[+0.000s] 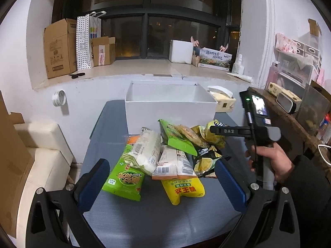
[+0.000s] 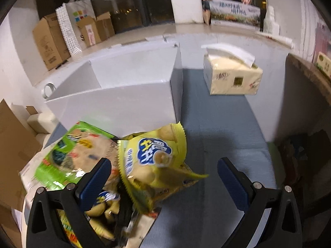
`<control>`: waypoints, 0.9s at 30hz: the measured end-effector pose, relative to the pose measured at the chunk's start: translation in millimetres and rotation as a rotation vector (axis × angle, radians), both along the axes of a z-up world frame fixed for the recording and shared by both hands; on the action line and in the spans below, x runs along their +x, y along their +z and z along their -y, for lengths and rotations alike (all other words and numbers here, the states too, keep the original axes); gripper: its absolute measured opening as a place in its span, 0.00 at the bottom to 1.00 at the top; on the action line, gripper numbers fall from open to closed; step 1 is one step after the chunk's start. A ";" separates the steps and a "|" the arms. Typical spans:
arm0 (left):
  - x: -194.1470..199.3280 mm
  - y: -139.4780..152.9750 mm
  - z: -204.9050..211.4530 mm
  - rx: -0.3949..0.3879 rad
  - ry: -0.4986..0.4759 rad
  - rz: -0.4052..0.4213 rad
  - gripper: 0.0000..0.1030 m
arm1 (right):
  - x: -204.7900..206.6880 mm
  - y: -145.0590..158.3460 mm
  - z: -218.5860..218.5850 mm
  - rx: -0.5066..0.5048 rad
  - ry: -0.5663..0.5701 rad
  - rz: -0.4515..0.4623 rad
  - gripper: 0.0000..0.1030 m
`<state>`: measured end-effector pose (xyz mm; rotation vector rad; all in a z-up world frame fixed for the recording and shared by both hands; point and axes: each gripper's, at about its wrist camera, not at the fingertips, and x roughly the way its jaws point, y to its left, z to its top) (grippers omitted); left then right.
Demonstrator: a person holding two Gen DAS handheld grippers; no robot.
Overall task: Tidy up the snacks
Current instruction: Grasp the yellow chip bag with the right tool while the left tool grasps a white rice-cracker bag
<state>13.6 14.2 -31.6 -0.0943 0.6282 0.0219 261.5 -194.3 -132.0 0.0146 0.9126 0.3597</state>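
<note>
Underneath both grippers lies a grey-blue desk [image 1: 157, 223]. Straight ahead of the left gripper [image 1: 163, 181], beyond a heap of snacks, stands an open white box [image 1: 169, 113], its near wall just behind the pile. A cream tissue pack [image 2: 231, 78] sits well ahead of the right gripper [image 2: 164, 184], to the right of the box. The left gripper is spread wide, holding nothing, with a green packet [image 1: 124, 179] and a yellow packet [image 1: 184, 190] lying between its fingers. The right gripper is likewise wide open, empty, hovering over a yellow biscuit bag [image 2: 157, 163] at the pile's right edge, with a green bag [image 2: 70, 155] off to its left.
</note>
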 end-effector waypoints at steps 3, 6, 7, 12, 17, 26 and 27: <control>0.5 -2.1 -0.1 0.004 -0.008 -0.007 1.00 | 7.5 -12.0 1.3 0.058 0.009 -0.069 0.93; 1.5 -4.0 -1.1 0.004 -0.012 -0.012 1.00 | 5.7 -15.0 5.3 0.114 0.027 -0.090 0.64; 1.9 -4.6 -2.1 -0.001 -0.012 -0.013 1.00 | 2.8 -13.2 4.2 0.101 0.045 -0.076 0.61; 4.8 -7.1 -7.9 -0.022 0.001 -0.020 1.00 | -25.1 10.3 13.7 0.110 0.087 0.038 0.57; 14.6 -10.2 -4.9 0.020 0.001 -0.023 1.00 | -62.3 47.7 40.9 0.169 0.070 0.150 0.57; 59.4 -34.9 9.4 0.052 -0.068 -0.142 1.00 | -139.2 91.3 81.3 0.255 0.048 0.280 0.57; 67.5 -39.2 12.1 0.053 -0.085 -0.163 1.00 | -141.8 91.7 81.3 0.260 0.050 0.281 0.57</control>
